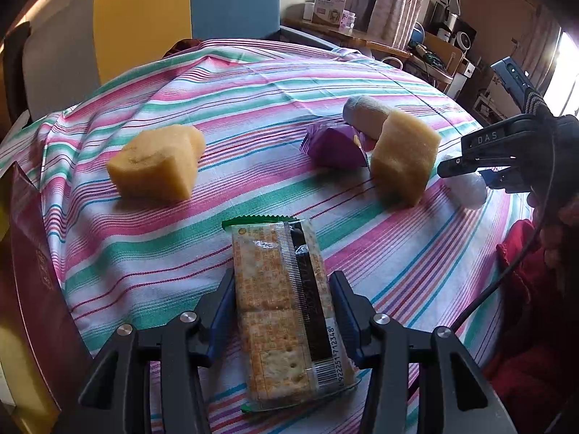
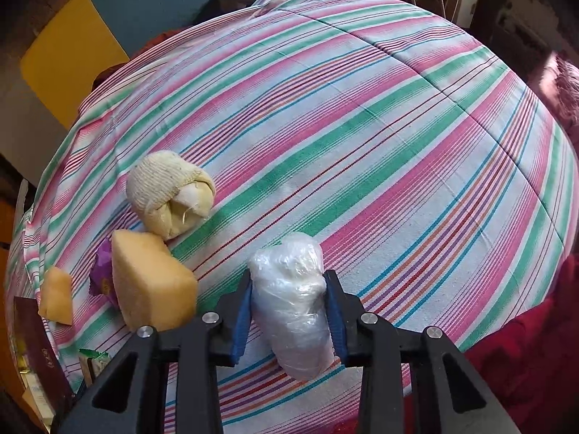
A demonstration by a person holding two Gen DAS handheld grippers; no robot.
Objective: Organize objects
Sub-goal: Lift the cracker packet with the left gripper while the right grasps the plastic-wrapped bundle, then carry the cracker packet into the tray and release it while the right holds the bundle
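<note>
One cracker packet (image 1: pixel 286 311) and one plastic-wrapped roll (image 2: pixel 293 303) sit clamped in jaws, near two sponges (image 1: pixel 155 166) (image 1: pixel 405 155).

The striped tablecloth (image 2: pixel 362 115) is soft woven cloth. The cracker packet (image 1: pixel 286 311) is shiny plastic. The two sponges (image 1: pixel 155 162) look rough and matt. The white roll (image 2: pixel 293 300) wears crinkly glossy plastic wrap.
</note>
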